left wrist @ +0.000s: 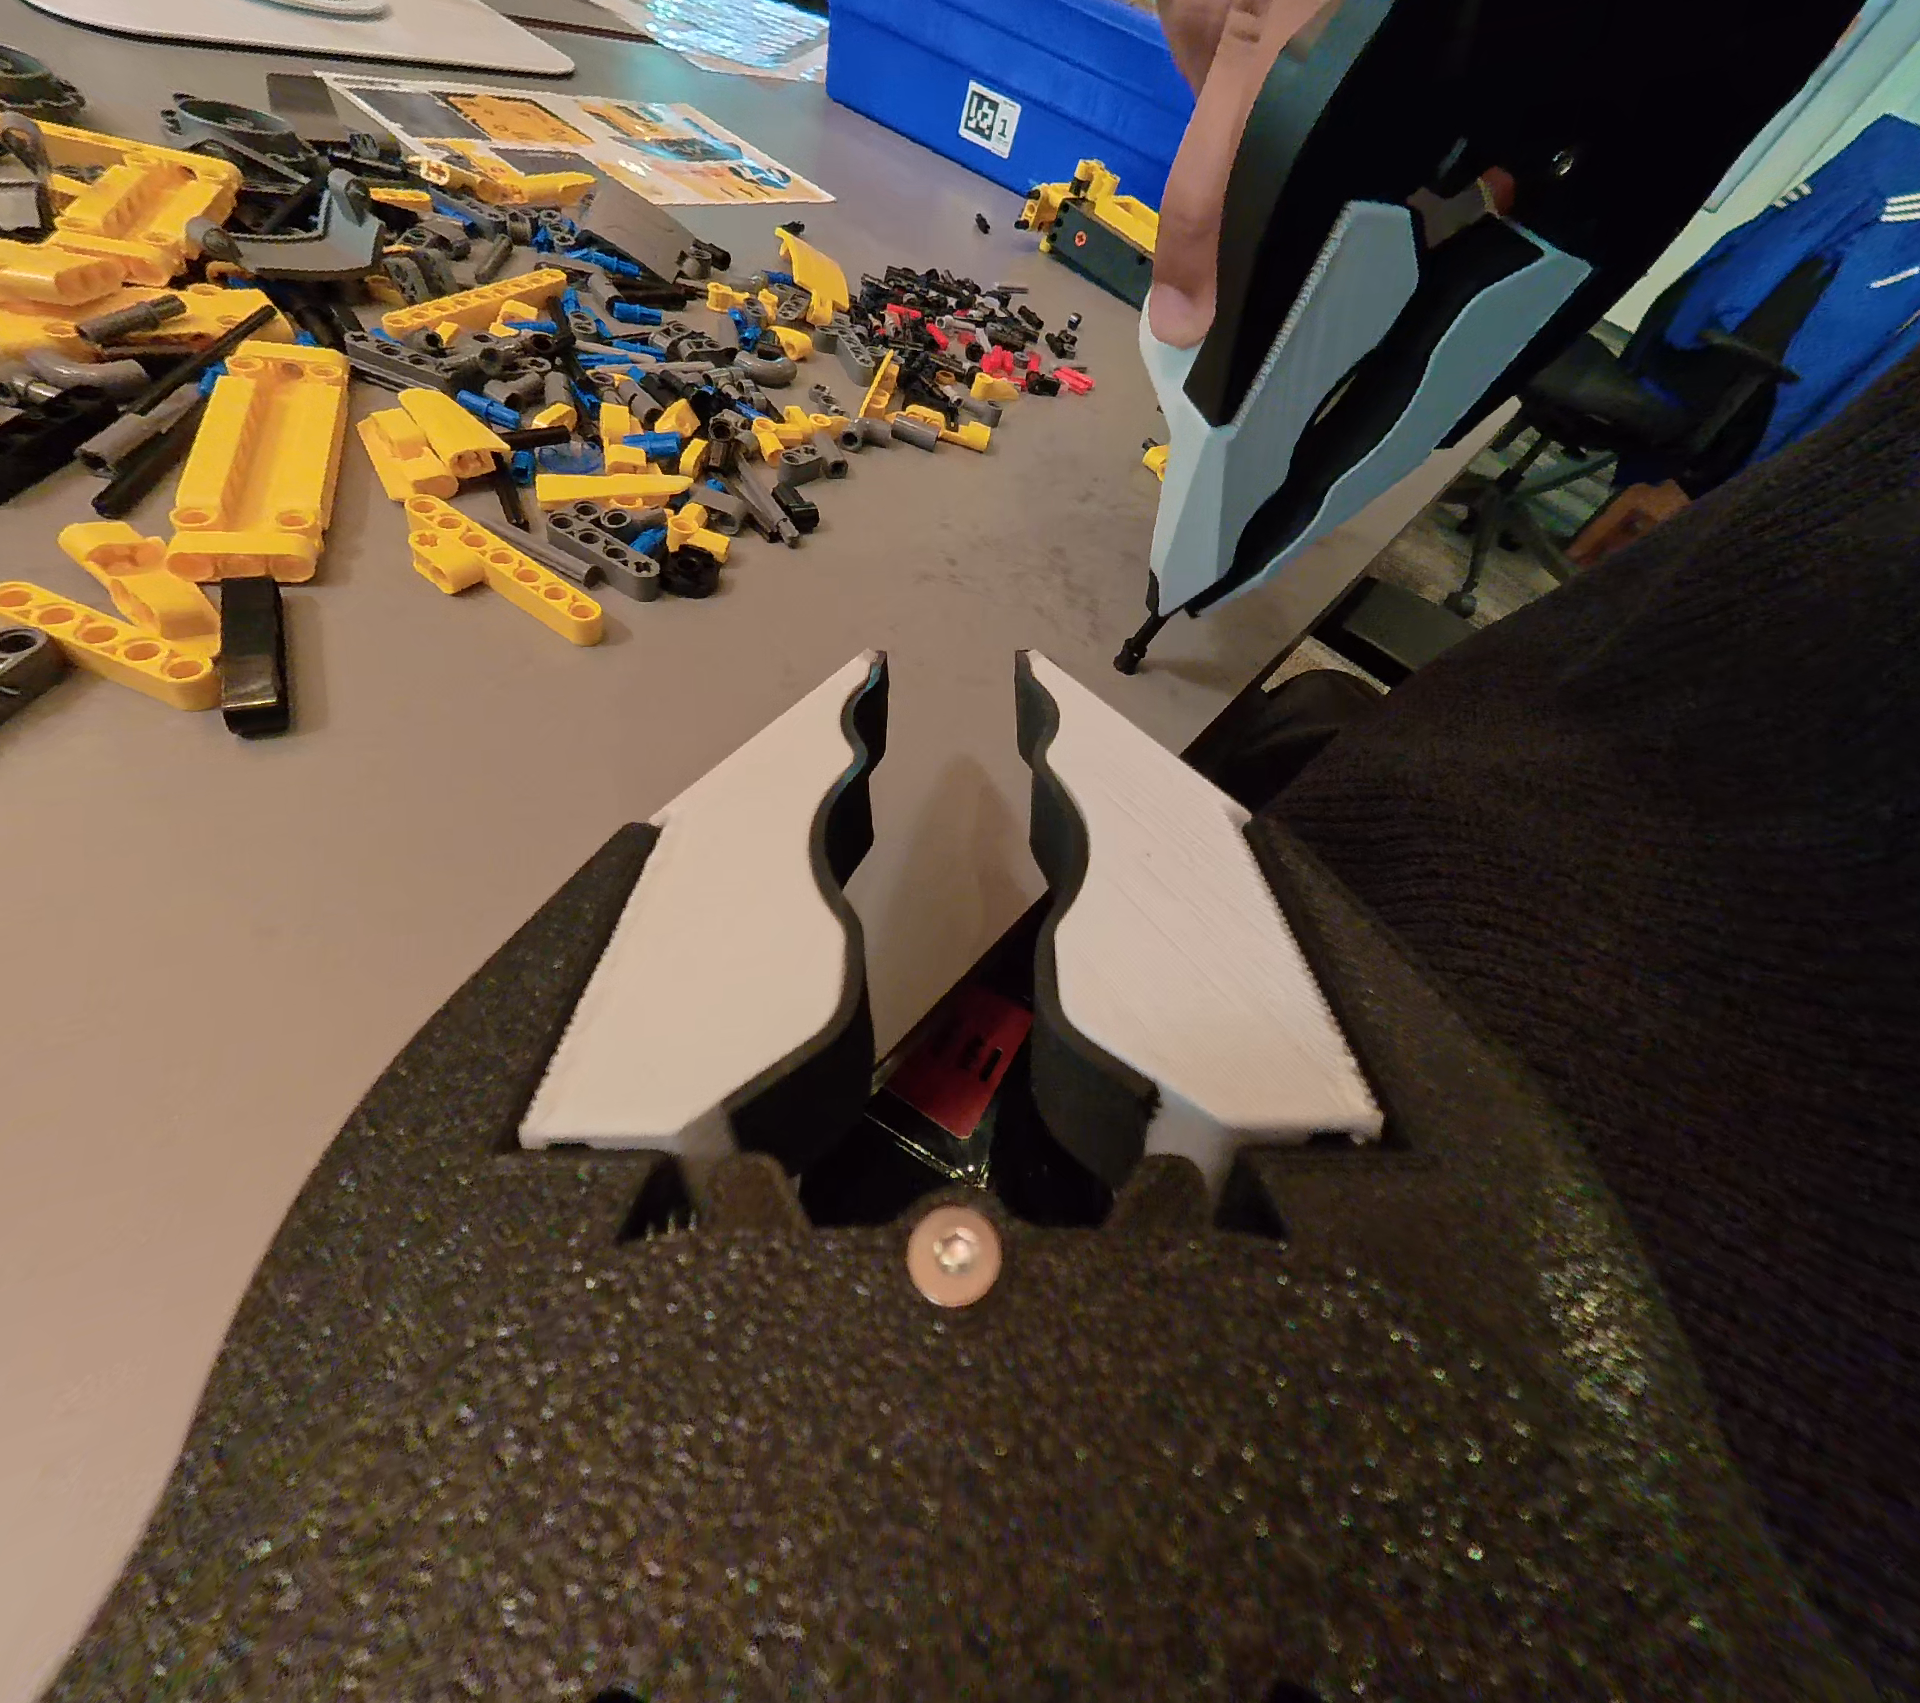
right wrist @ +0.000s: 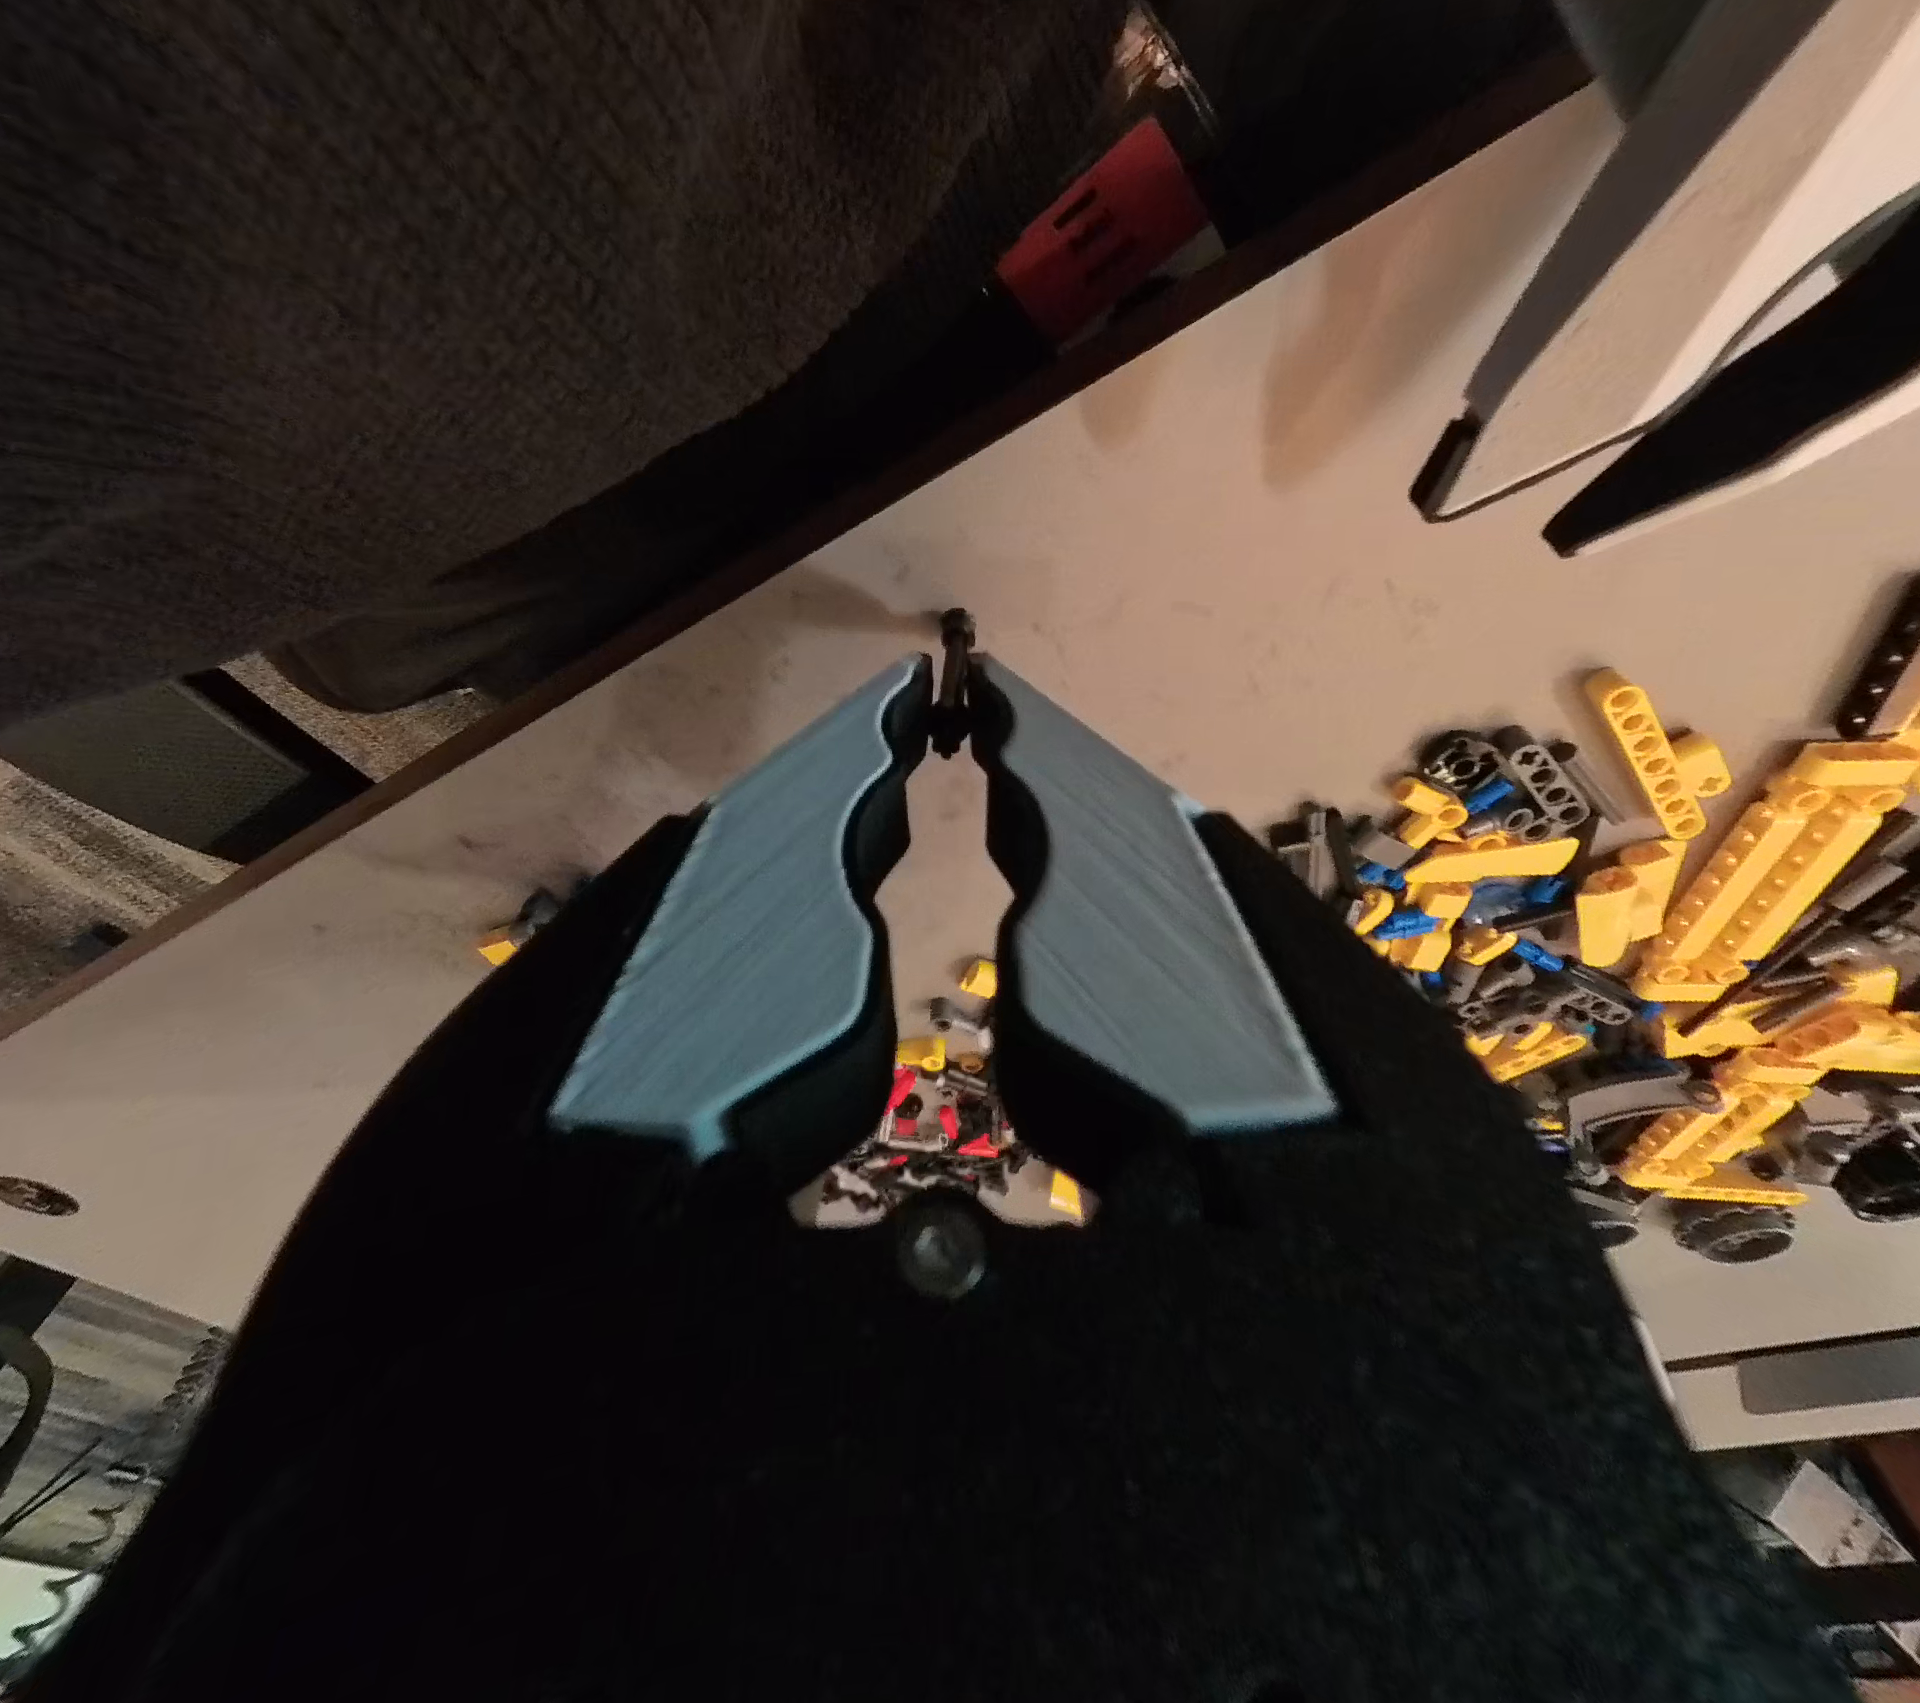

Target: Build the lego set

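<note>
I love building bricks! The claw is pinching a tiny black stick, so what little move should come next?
Probably lift it a little: the right claw pinches the black pin at its very tips, the pin's end near the table. The left claw is open, empty.

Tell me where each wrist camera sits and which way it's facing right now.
Left wrist view: on the left gripper, low over the grey table, facing the brick pile; dark sleeve at right.
Right wrist view: on the right gripper, rolled over, facing the table edge, pinching a black pin; sweater above.
Shared: table, pile, the pin and each other's gripper.
</note>
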Available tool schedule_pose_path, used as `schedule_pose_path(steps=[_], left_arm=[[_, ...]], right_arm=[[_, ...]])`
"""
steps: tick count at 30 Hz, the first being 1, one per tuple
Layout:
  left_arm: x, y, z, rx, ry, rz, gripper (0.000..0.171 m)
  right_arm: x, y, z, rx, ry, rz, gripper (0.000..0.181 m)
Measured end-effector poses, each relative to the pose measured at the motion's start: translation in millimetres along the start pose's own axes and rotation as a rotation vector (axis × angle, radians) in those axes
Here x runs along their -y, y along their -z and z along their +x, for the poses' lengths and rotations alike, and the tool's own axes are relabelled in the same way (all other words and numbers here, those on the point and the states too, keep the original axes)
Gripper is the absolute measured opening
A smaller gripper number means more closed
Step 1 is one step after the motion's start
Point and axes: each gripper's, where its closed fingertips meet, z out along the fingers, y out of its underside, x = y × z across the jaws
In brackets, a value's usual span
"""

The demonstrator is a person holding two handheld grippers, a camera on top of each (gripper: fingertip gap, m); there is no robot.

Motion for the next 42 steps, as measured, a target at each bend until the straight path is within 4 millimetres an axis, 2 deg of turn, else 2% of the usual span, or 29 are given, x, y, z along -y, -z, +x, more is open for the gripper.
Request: schedule_pose_path(steps=[29, 32, 35, 37, 42], left_arm=[[-1.0, -0.9, 0.6, 0.000, -0.001, -0.005, 0.024], [-1.2, -0.8, 0.5, 0.000, -0.001, -0.005, 0.024], [-1.2, -0.8, 0.1, 0.002, -0.002, -0.005, 0.024], [-2.4, -1.4, -0.8, 0.002, 0.002, -0.008, 0.024], [-3.0, -1.9, -2.1, -0.009, 0.021, -0.002, 0.024]], right_arm=[[-2.4, -1.6, 0.2, 0.025, -0.111, 0.074, 0.005], [-12.3, -8.4, -0.9, 0.025, -0.102, 0.018, 0.005], [-10.4, -15.3, -6.9, 0.062, -0.133, 0.052, 0.005], [-16.8, -23.5, -9.0, 0.046, -0.102, 0.003, 0.006], [-11.6, -8.6, -0.2, 0.029, -0.167, 0.065, 0.005]])
